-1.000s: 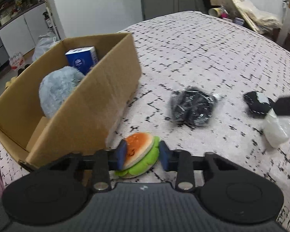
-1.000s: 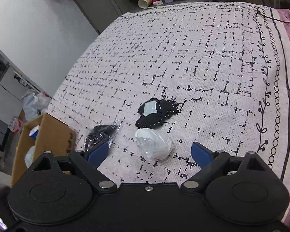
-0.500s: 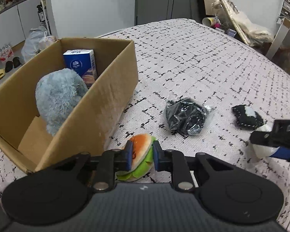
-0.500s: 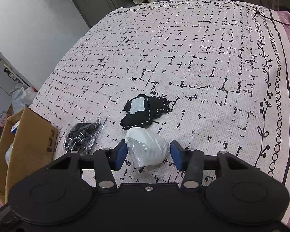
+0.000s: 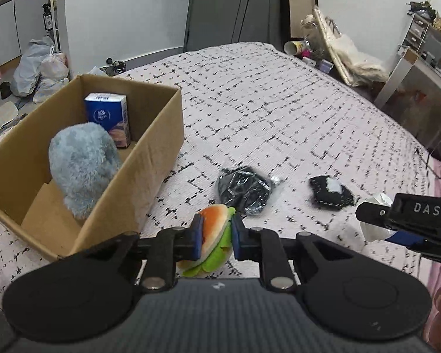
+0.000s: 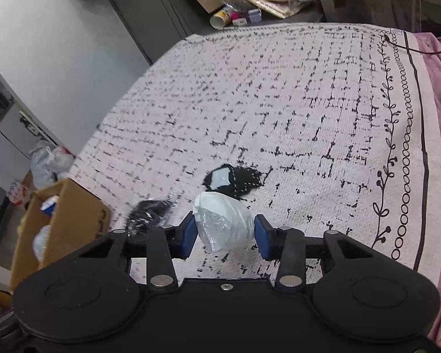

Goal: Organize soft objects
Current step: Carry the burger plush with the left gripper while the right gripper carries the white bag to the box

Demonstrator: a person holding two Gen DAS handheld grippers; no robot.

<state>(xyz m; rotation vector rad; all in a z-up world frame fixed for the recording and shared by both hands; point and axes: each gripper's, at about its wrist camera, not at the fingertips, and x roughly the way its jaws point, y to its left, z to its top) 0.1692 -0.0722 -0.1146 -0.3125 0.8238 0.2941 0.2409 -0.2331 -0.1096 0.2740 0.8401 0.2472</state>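
Bed blanket (image 5: 279, 111), white with black dashes, spreads under everything. Cardboard box (image 5: 161, 147) sits at its left edge, holding fluffy blue plush (image 5: 82, 170) and blue tissue pack (image 5: 108, 120) upright at far end. Black wrapped bundle (image 5: 244, 191) and black pouch (image 5: 330, 194) lie apart on blanket right of box. Left gripper (image 5: 216, 236) pinches burger toy (image 5: 213, 241), lifted beside box. Right gripper (image 6: 224, 231) closing, pads against white plastic-wrapped bundle (image 6: 224, 220), just before pouch.

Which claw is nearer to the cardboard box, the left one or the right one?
Left. The left claw grips the burger toy just beside the cardboard box; the right claw, closing on the white bag, is farther off.
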